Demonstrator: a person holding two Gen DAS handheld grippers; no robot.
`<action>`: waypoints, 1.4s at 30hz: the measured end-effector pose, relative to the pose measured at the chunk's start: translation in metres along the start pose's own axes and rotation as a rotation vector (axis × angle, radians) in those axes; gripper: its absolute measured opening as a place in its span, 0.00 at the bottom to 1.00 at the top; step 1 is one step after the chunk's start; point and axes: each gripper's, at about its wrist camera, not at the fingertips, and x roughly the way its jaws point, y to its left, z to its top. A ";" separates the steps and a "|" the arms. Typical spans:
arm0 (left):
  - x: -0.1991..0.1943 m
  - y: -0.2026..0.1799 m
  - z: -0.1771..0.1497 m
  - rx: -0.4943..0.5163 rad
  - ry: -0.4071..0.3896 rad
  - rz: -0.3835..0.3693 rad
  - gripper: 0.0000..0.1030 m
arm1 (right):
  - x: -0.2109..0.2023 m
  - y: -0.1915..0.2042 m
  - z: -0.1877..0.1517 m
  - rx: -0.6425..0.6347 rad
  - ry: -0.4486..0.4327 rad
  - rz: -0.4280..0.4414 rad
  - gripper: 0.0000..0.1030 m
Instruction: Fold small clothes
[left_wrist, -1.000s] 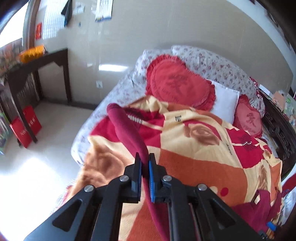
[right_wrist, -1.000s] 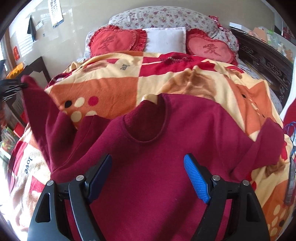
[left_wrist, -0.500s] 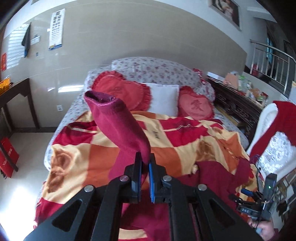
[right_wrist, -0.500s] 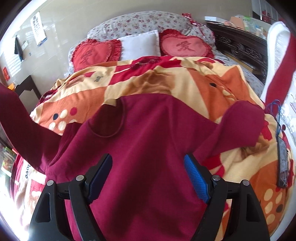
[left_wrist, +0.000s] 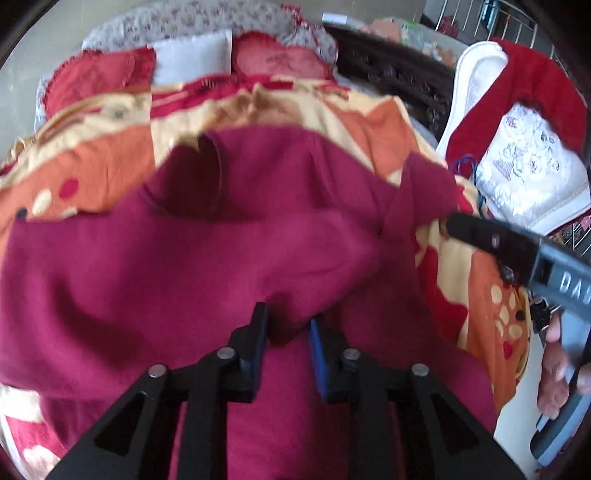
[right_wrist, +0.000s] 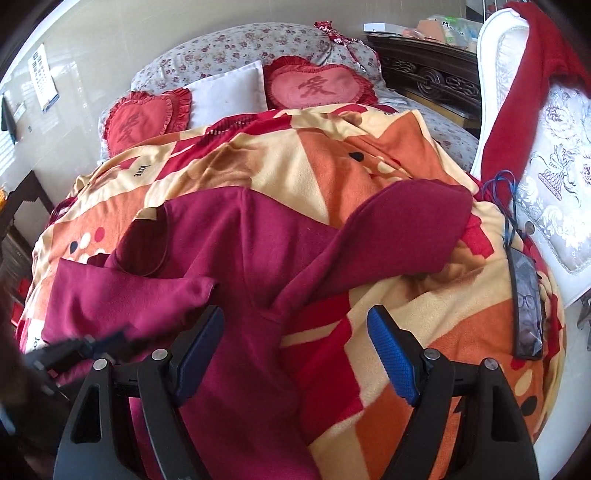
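Observation:
A maroon sweater (left_wrist: 221, 240) (right_wrist: 258, 251) lies front up on the patterned blanket (right_wrist: 332, 158), neck hole toward the pillows. Its left sleeve (right_wrist: 129, 295) is folded across the chest. The other sleeve (right_wrist: 399, 229) still sticks out to the right. My left gripper (left_wrist: 286, 332) hangs low over the sweater's middle. Its jaws are opening, with a loose fold of the sleeve cloth between them. In the right wrist view it shows as a blur at the lower left (right_wrist: 110, 339). My right gripper (right_wrist: 295, 317) is open wide over the sweater's right side, holding nothing.
A phone (right_wrist: 528, 306) with a blue cord lies on the blanket's right edge. A white chair (right_wrist: 554, 166) with a red garment over it stands close on the right. Heart pillows (right_wrist: 321, 88) and a dark carved bed frame (right_wrist: 424, 74) lie beyond. A hand (left_wrist: 554, 362) holds the right tool.
My left gripper carried the raised sleeve from the left down across the sweater's body, and its jaws have parted. My right gripper drifted toward the sweater's right side.

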 end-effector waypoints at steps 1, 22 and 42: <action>-0.007 0.002 -0.002 0.001 0.000 -0.015 0.26 | 0.001 0.000 0.000 -0.005 0.003 0.007 0.64; -0.091 0.174 -0.094 -0.234 -0.054 0.432 0.71 | 0.009 0.027 0.028 -0.136 -0.050 0.115 0.00; -0.075 0.186 -0.085 -0.295 -0.041 0.294 0.82 | 0.103 0.285 0.058 -0.528 0.264 0.521 0.23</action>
